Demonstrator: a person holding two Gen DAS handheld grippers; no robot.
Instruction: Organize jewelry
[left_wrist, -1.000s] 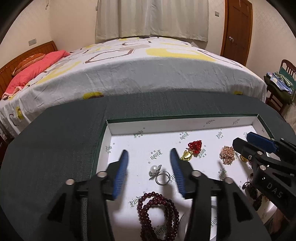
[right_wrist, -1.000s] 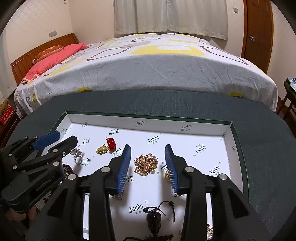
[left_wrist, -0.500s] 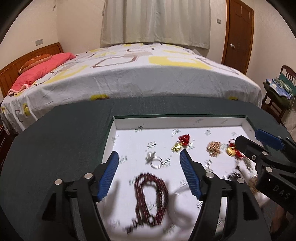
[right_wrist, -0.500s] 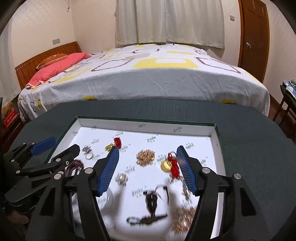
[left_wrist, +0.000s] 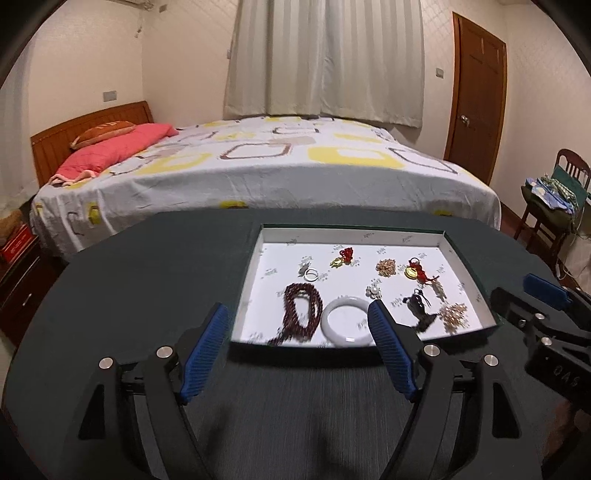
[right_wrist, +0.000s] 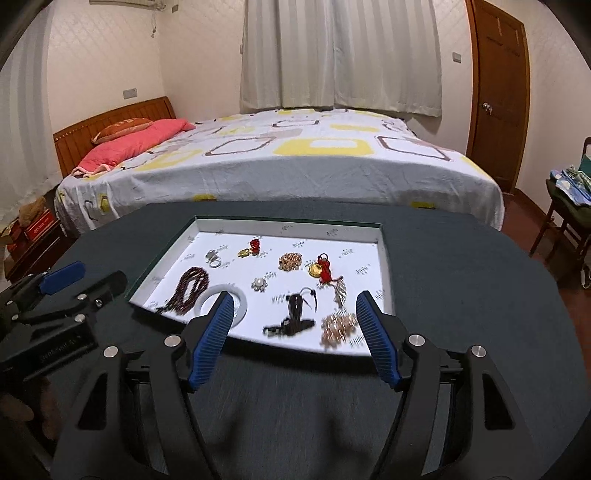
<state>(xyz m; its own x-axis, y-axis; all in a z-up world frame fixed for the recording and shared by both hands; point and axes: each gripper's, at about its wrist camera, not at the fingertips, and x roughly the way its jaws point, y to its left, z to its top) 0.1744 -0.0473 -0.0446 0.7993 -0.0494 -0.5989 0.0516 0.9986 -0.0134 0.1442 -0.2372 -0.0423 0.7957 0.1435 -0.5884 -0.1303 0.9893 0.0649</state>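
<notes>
A shallow white-lined tray (left_wrist: 351, 235) (right_wrist: 288, 224) lies on the dark round table (left_wrist: 147, 277). In it lie a dark red bead bracelet (left_wrist: 300, 308) (right_wrist: 192, 286), a white bangle (left_wrist: 347, 322) (right_wrist: 240, 295), a ring (left_wrist: 311, 274), a red-and-gold charm (left_wrist: 342, 256), gold chain clusters (left_wrist: 386, 266) (right_wrist: 338, 326), a gold coin with a red tassel (right_wrist: 322, 268), a pearl brooch (right_wrist: 259, 283) and a dark pendant (right_wrist: 295, 306). My left gripper (left_wrist: 297, 307) (right_wrist: 94, 277) hangs before the tray's near edge. My right gripper (right_wrist: 295, 296) (left_wrist: 514, 291) hangs beside it. Both jaws are opening, with nothing between them.
Behind the table stands a bed (left_wrist: 280, 166) with a patterned cover and a pink pillow (left_wrist: 114, 151). A wooden chair (left_wrist: 554, 206) piled with clothes is at the right, near a brown door (left_wrist: 476, 107). A low cabinet (left_wrist: 18, 280) sits at the left.
Both grippers have drawn back and risen from over the tray to in front of it. Their jaws have widened. The whole tray now shows.
</notes>
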